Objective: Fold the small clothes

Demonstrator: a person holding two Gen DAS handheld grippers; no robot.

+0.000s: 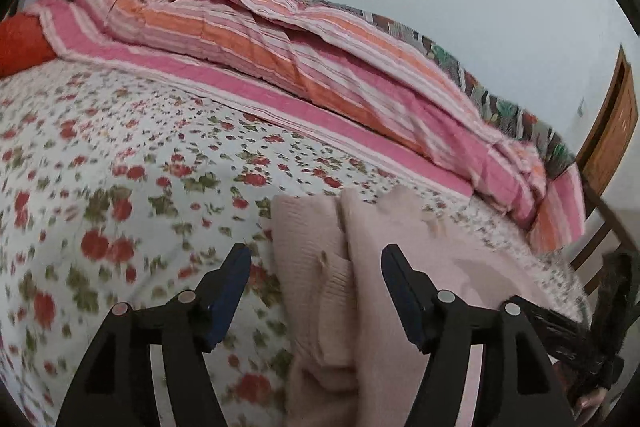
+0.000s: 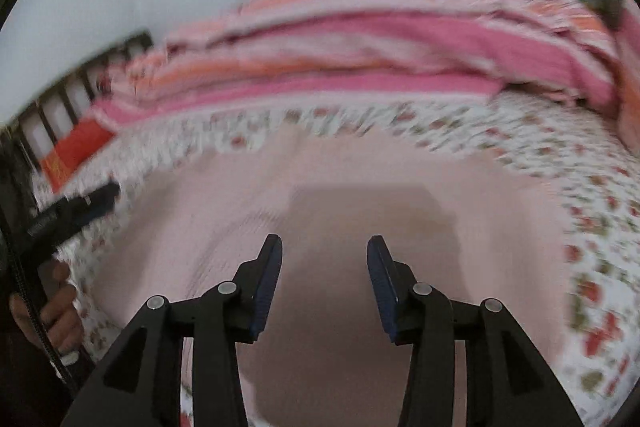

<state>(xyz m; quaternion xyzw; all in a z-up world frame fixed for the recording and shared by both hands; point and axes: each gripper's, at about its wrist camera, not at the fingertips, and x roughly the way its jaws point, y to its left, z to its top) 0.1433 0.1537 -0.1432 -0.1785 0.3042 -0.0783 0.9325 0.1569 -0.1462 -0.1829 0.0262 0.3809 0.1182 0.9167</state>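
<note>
Left of the left gripper [image 1: 316, 259], open floral bedsheet [image 1: 120, 147] runs clear; striped quilt [image 1: 280, 39] heaped far ahead against the wall. Jaws well apart, gripping nothing. Pink knit garment [image 1: 320, 239] lies under and between them, its folded edge by the left finger.

Right wrist view, blurred: right gripper [image 2: 324, 251] jaws parted, empty, garment [image 2: 360, 187] spread flat below and ahead. Sheet [image 2: 580, 187] clear rightward. Left gripper [image 2: 80, 207] and the hand [image 2: 60, 311] holding it sit at far left.

Right view smeared; pink garment [image 2: 360, 187] (bottom cut off) blurred.
</note>
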